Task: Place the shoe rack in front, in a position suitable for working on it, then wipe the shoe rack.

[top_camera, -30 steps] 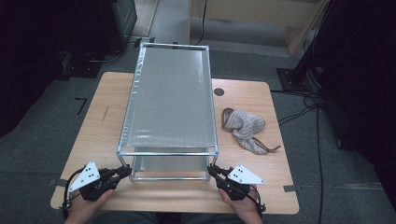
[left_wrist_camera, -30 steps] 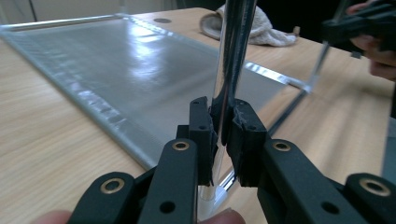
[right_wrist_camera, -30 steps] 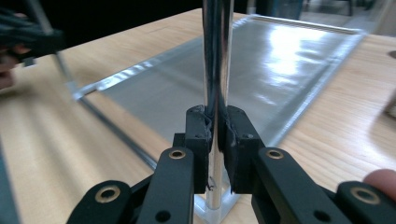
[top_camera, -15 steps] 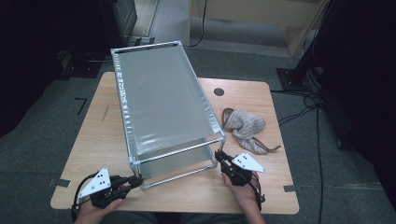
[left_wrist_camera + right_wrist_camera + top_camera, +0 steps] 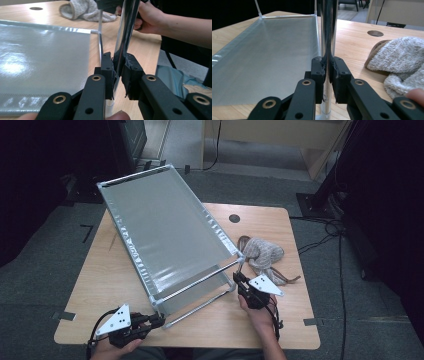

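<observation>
A: On the table (image 5: 280, 320), what's where?

B: A metal rack (image 5: 165, 235) w/ a grey mesh shelf, lying skewed, its far end toward the table's far-left corner & hanging past the edge. Near end faces the person.

A: Left hand-held gripper (image 5: 156, 321)?

B: At the rack's near-left corner. In the left gripper view the left hand-held gripper (image 5: 119, 75) is clamped on a shiny upright post (image 5: 125, 37), pads pressed on both sides.

A: Right one?

B: Right hand-held gripper (image 5: 239, 279) sits at the near-right corner. In the right gripper view the right hand-held gripper (image 5: 327, 75) has its pads against another chrome post (image 5: 328, 30). Its jaws have just been opening a bit, but the post is between them & they look in contact w/ it.

A: Anything else?

B: A grey knit cloth (image 5: 264, 255) just beside the rack's right corner, near the right hand (image 5: 260, 315). It shows close by in the right gripper view too (image 5: 402, 62). Round cable hole (image 5: 234, 218) in the table farther back. Dark floor & cables (image 5: 325, 227) to the right.

A: Rack flat?

B: Shelf looks level, feet on the table at the near end; far end can't tell.
</observation>
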`<state>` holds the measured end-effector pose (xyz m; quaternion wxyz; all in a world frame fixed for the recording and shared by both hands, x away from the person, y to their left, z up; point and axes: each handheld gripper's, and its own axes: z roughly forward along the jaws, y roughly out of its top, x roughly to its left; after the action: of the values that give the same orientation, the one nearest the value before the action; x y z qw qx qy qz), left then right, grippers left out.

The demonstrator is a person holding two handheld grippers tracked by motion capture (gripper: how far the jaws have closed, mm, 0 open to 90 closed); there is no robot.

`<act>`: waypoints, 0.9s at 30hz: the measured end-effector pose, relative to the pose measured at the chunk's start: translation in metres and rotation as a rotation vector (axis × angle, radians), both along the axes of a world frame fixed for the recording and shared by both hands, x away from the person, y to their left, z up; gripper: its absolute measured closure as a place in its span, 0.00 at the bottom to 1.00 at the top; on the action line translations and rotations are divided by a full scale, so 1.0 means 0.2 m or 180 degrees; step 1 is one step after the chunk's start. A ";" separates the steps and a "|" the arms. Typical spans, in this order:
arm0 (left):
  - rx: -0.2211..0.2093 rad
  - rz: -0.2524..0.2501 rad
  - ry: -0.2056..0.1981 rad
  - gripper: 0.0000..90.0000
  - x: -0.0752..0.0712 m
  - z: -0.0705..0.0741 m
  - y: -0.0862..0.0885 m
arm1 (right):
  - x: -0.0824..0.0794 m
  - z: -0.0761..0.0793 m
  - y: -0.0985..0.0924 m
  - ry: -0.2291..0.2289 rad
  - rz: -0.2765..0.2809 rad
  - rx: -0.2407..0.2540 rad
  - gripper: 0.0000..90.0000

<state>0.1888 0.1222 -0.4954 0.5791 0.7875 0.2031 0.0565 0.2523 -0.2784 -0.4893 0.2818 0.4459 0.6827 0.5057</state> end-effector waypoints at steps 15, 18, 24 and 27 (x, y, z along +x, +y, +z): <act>-0.0123 -0.0097 0.0071 0.82 0.01 0.00 0.01 | -0.04 0.07 -0.39 0.0009 -0.0589 0.0354 0.47; -0.0183 -0.0062 0.0080 0.80 0.01 0.01 0.03 | 0.05 0.05 -0.41 0.0207 -0.0814 0.0424 0.45; -0.0233 -0.0057 0.0106 0.77 0.02 0.01 0.05 | 0.24 0.07 -0.39 0.0421 -0.1078 0.0357 0.38; -0.0196 -0.0040 0.0102 0.76 0.02 0.01 0.04 | 0.35 0.07 -0.38 0.0605 -0.1183 0.0428 0.35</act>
<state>0.1927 0.1295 -0.4939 0.6001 0.7714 0.2091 0.0340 0.3228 -0.3550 -0.4757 0.2741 0.6275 0.5771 0.4451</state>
